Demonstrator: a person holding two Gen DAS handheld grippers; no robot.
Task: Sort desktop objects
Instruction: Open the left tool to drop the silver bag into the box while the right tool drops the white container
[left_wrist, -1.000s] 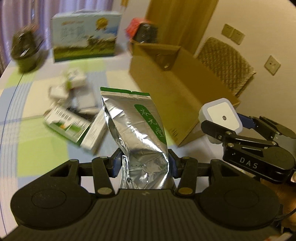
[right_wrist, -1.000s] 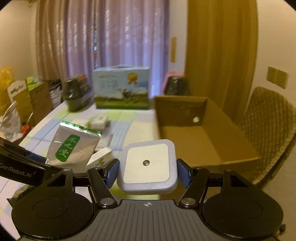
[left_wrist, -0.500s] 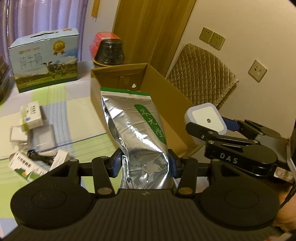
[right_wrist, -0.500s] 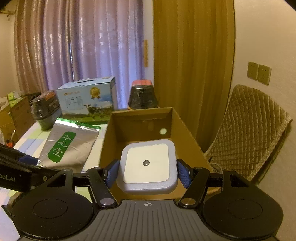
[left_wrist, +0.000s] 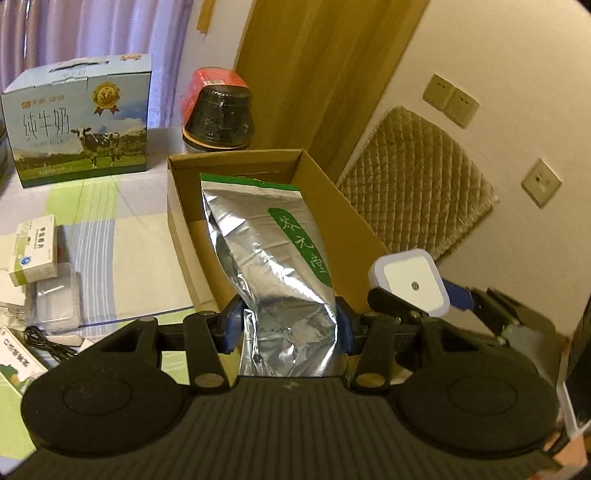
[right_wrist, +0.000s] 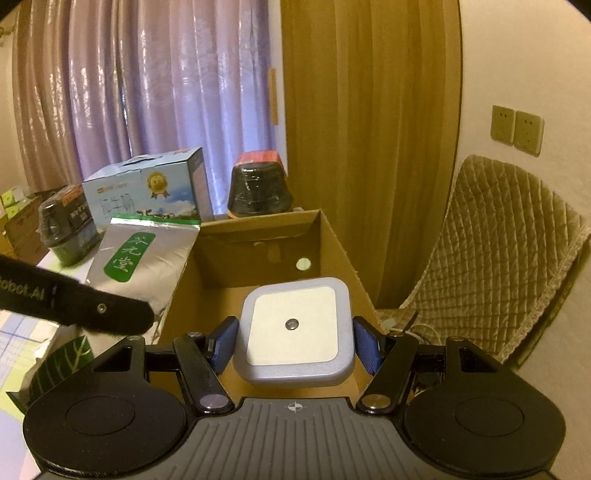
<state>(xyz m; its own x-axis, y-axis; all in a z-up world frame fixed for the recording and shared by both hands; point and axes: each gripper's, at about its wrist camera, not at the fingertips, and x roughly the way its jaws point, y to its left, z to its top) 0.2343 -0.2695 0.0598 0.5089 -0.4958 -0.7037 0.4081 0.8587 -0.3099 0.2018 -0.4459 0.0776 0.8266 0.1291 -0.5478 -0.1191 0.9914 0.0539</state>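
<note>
- Left tool (left_wrist: 290, 326) is clamped on the bottom end of a silver foil pouch (left_wrist: 273, 258) with a green label and green top strip. The pouch stands upright between the blue pads, and in the left wrist view its top half sits in front of the open cardboard box (left_wrist: 343, 221).
- Right tool (right_wrist: 293, 345) is squeezed onto a square white night light (right_wrist: 295, 330) (rounded corners, little sensor dot in the middle), gripped by its two sides. It's held up over the near end of the cardboard box (right_wrist: 258, 251), not touching the box floor as far as I can tell.
- From the left wrist view the night light (left_wrist: 412, 282) shows off to the right, just past the box's near right corner, with the right tool (left_wrist: 417, 306) behind it.
- From the right wrist view the pouch (right_wrist: 144, 262) is up by the box's left wall; can't tell if it's inside or just beside it.
- Box looks empty inside, just a round hole (right_wrist: 303, 264) in the far wall.
- Still on the checked worktop (left_wrist: 122, 236): a small white medicine box (left_wrist: 35, 249), a clear plastic case (left_wrist: 57, 297), a black cable (left_wrist: 48, 341).
- Behind the box: a blue milk carton case (left_wrist: 79, 120) with a cow on it and a dark wrapped jar with a red lid (left_wrist: 218, 112).
- A quilted chair (right_wrist: 498, 258) sits off to the right by the wall.
</note>
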